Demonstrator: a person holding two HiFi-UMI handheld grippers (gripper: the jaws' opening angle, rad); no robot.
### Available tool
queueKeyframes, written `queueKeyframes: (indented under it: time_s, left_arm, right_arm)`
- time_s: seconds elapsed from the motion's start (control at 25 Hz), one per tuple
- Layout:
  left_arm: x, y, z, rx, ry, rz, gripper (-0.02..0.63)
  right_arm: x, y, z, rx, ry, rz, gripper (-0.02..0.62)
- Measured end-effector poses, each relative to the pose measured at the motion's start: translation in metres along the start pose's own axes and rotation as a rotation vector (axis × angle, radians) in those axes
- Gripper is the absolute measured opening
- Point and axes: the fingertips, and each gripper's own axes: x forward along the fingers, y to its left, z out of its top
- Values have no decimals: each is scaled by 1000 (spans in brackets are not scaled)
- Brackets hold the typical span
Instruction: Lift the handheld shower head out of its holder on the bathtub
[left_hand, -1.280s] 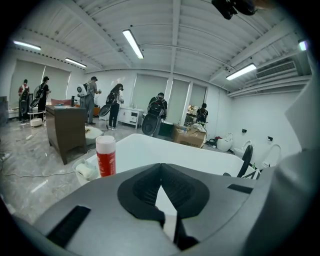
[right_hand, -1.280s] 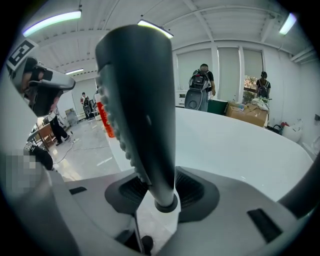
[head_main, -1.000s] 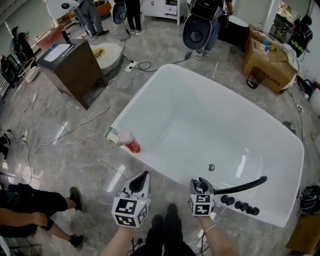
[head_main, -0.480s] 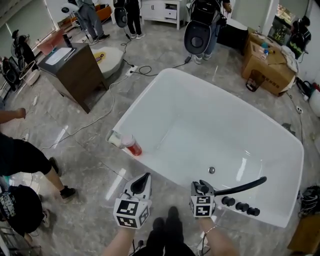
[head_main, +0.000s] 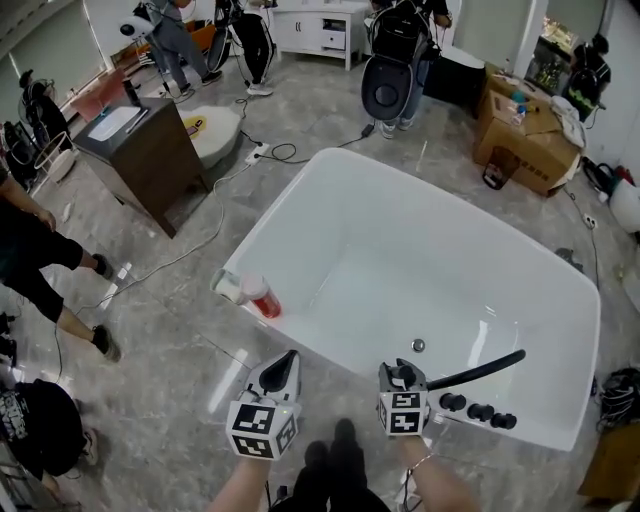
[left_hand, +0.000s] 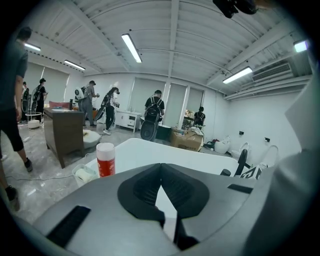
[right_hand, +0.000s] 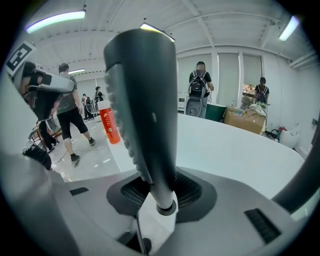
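**Got a solid grip here**

Right claw (right_hand: 159, 195) is clamped on the dark grey handheld shower head (right_hand: 142, 100), which stands upright at the white bathtub's (head_main: 400, 230) near rim, beside 3 black knobs (head_main: 478, 411). Left claw (left_hand: 161, 186) is pressed together, nothing in it.

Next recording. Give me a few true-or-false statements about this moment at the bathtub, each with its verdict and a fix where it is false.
1. The right tongs are closed on the shower head. True.
2. The left tongs hold the red can. False: they are shut on nothing, and the can stands on the rim of the bathtub.
3. The bathtub is filled with water. False: no water shows, and its drain lies bare.
4. Three black knobs sit on the rim near the right tongs. True.
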Motion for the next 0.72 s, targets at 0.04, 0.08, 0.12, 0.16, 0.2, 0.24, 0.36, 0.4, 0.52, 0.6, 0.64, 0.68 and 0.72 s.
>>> queueKeyframes:
  time_s: [0.04,0.08,0.12,0.16,0.2,0.24,0.36,0.4,0.52,0.6,0.64,0.68,0.72]
  left_arm:
    - [-4,-2,3,1,-2,-2,17]
    - [-8,-3,7,2,-5,-4,17]
    - [-11,-4,10,3,-8,-6,17]
    - [-14,-5,12,5,-11,-9,17]
    - [-17,-6,13,7,-14,-12,17]
    - [-20,-8,12,8,-17,-15,17]
    - [-30,-15,9,9,-25,-23,17]
    - [-34,-18,9,8,-27,-25,17]
    - [-43,-23,13,8,-33,-33,17]
    - [-48,-25,15,9,-36,-40,17]
    - [-51,-27,17,10,-38,-43,17]
    - [-54,-30,18,11,-40,-47,17]
    - [-57,-32,20,13,-42,-50,17]
  right_arm:
    - [-6,1,4,1,-6,0,133]
    - [-12,3,9,0,-12,1,133]
    - [-18,4,13,-2,-18,1,133]
    - [-24,6,17,-3,-24,1,133]
    - [-29,7,19,-5,-30,2,133]
    - [-34,9,21,-6,-38,2,133]
    - [-51,12,23,-11,-67,3,133]
    - [-58,12,25,-11,-77,3,133]
    - [-75,16,35,-6,-109,2,133]
    - [-85,19,42,-4,-128,2,133]
    - [-91,20,46,-2,-136,2,133]
    - [-97,21,49,0,-145,1,133]
    - [-104,21,53,2,-153,-1,133]
